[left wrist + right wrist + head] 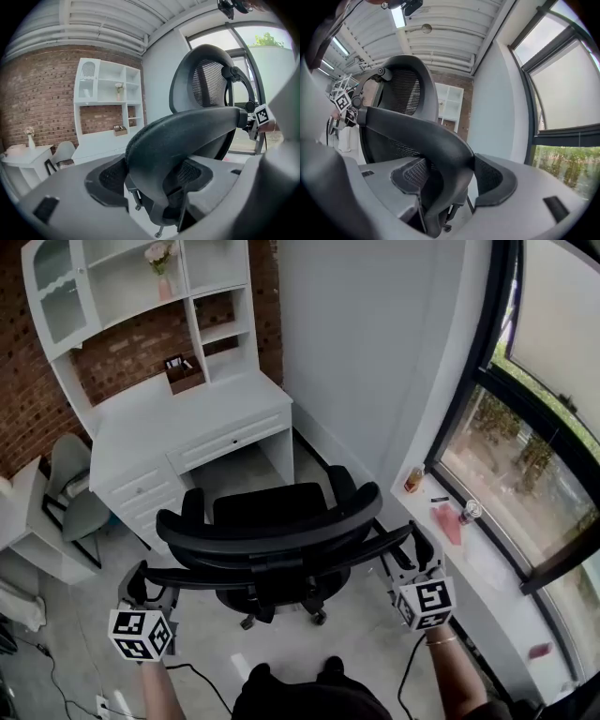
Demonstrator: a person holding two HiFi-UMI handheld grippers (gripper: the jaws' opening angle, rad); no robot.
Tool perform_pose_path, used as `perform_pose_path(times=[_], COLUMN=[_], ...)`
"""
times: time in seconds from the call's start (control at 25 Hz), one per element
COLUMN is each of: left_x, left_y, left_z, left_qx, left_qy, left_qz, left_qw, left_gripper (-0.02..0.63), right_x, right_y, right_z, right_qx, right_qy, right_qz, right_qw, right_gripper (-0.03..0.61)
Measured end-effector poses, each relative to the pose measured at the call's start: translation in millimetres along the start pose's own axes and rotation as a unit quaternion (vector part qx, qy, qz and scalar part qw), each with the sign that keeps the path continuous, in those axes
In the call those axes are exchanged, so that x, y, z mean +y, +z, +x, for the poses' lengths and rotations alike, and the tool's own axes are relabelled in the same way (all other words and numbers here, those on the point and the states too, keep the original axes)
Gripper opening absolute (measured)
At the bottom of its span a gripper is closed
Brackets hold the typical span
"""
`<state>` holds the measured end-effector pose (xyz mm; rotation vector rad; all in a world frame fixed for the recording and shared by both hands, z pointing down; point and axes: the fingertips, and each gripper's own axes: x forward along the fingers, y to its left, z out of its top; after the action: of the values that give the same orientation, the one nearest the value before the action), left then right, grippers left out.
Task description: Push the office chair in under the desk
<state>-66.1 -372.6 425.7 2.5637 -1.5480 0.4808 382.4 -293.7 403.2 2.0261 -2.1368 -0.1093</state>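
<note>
The black mesh office chair (272, 521) stands mid-floor with its back toward me, facing the white desk (187, 423) with a hutch at the upper left. Its seat is short of the desk's kneehole (234, 470). My left gripper (141, 592) is shut on the chair's left armrest (187, 131), which runs between the jaws in the left gripper view. My right gripper (412, 549) is shut on the right armrest (422, 136) in the same way. The chair's backrest (206, 84) rises behind the left armrest.
A small grey chair (75, 484) and a white side table (28, 531) stand left of the desk. On the right are a grey wall and a window sill (487, 563) holding a can (469, 512). Cables (56, 681) lie on the floor at the lower left.
</note>
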Motion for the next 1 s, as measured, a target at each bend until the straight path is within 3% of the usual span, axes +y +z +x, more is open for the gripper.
perform_pose_path(times=[0.36,1.0], left_x=[-55,-63], left_y=[7,24], left_z=[13,65], left_qx=[0.017,0.024], left_qy=[0.072,0.097], left_qz=[-0.028,-0.046], left_qw=[0.9969,0.9939], left_gripper=[0.296,0.296], right_x=[-66,-100], right_y=[-10,-11], right_z=[64,145], right_qx=[-0.003,0.013], right_qy=[0.079,0.106], right_qz=[-0.002,0.003], right_qw=[0.997,0.994], right_gripper=[0.267,0.267])
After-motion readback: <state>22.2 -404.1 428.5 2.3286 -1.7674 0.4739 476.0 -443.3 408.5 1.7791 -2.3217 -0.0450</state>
